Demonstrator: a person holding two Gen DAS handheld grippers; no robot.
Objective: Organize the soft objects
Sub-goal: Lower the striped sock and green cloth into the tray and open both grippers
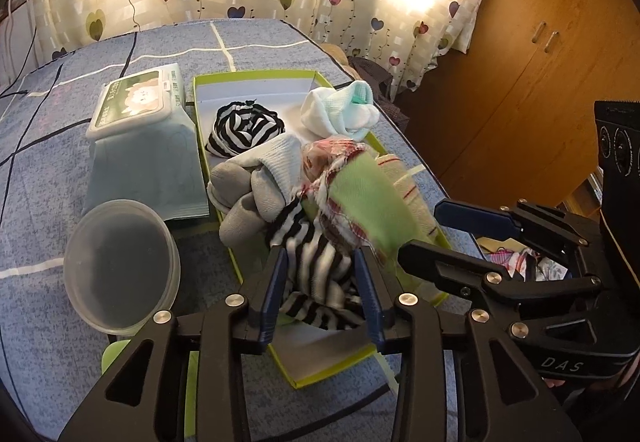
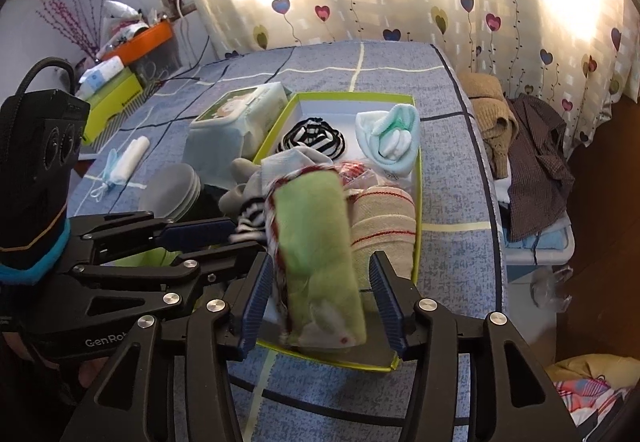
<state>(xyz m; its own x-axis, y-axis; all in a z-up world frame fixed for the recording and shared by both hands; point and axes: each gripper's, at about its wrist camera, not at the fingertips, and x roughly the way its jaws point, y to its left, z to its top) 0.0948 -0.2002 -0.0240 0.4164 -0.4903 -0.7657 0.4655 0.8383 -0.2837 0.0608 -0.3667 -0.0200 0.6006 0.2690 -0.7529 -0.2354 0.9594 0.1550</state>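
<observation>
A lime-edged cardboard box [image 1: 256, 76] [image 2: 418, 178] lies on the blue bed cover and holds rolled soft items. My left gripper [image 1: 322, 282] is shut on a black-and-white striped cloth [image 1: 316, 266] at the box's near end. My right gripper [image 2: 320, 294] stands open around a rolled green cloth [image 2: 320, 242] [image 1: 368, 194], with gaps on both sides; the roll looks blurred. A beige red-striped roll [image 2: 384, 218], a grey sock bundle [image 1: 256, 186], a second striped bundle [image 1: 244, 128] and a mint-white sock bundle [image 1: 340, 110] [image 2: 390, 140] also lie in the box.
A wet-wipe pack [image 1: 138, 100] [image 2: 240, 110] on a folded teal cloth [image 1: 148, 170] and a clear plastic tub [image 1: 120, 266] lie left of the box. Clothes [image 2: 520, 142] are piled off the bed's right edge. A wooden wardrobe [image 1: 540, 42] stands to the right.
</observation>
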